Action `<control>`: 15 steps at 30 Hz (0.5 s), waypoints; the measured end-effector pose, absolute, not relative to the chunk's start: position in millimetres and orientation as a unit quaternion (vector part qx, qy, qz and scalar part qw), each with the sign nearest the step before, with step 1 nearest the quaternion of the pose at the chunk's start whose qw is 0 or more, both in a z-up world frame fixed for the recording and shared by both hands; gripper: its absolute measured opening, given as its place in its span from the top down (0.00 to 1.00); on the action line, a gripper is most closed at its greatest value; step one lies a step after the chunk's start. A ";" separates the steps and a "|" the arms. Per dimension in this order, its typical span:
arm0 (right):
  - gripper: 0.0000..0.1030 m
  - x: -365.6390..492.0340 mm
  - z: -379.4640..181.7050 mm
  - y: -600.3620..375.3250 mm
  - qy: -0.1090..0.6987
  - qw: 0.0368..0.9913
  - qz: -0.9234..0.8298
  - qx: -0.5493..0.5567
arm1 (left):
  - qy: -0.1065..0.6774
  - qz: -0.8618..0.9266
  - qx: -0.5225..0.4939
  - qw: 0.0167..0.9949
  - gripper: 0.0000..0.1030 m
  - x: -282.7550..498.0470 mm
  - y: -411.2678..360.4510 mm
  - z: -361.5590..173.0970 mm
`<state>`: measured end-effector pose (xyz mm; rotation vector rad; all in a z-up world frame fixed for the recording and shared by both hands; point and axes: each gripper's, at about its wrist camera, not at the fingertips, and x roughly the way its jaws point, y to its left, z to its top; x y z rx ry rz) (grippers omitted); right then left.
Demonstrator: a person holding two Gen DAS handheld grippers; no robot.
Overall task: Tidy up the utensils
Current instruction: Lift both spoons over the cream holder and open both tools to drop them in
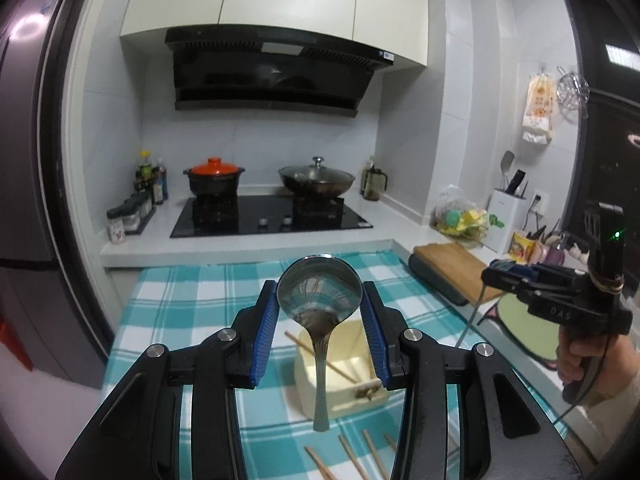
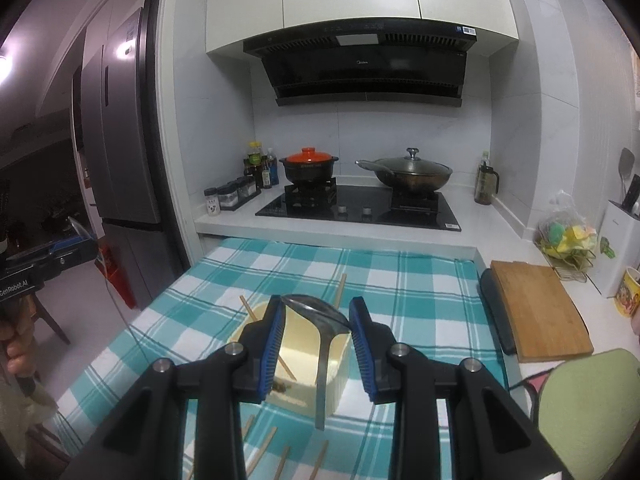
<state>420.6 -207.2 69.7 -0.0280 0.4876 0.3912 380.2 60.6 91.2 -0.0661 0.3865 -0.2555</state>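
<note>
My left gripper [image 1: 320,300] is shut on a metal spoon [image 1: 319,296] by its bowl, handle hanging down over a cream utensil box [image 1: 344,384]. My right gripper [image 2: 316,320] is shut on a second metal spoon [image 2: 320,316] by its bowl, handle hanging over the same box [image 2: 304,364]. Both are held above the teal checked cloth [image 1: 192,300]. A wooden chopstick [image 1: 320,356] lies in the box. Loose chopsticks [image 1: 352,456] lie on the cloth in front of the box, and they also show in the right wrist view [image 2: 280,460].
A stove [image 2: 360,208] with a red-lidded pot [image 2: 308,168] and a wok [image 2: 412,176] stands behind the cloth. A wooden cutting board [image 2: 536,308] lies to the right. A fridge [image 2: 120,140] stands at the left. Spice jars [image 1: 128,216] sit left of the stove.
</note>
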 end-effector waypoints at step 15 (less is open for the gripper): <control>0.69 526.7 -20.0 -162.8 0.312 0.923 0.225 -0.028 | 0.323 -0.128 -0.075 0.935 0.60 525.5 2.1 -25.0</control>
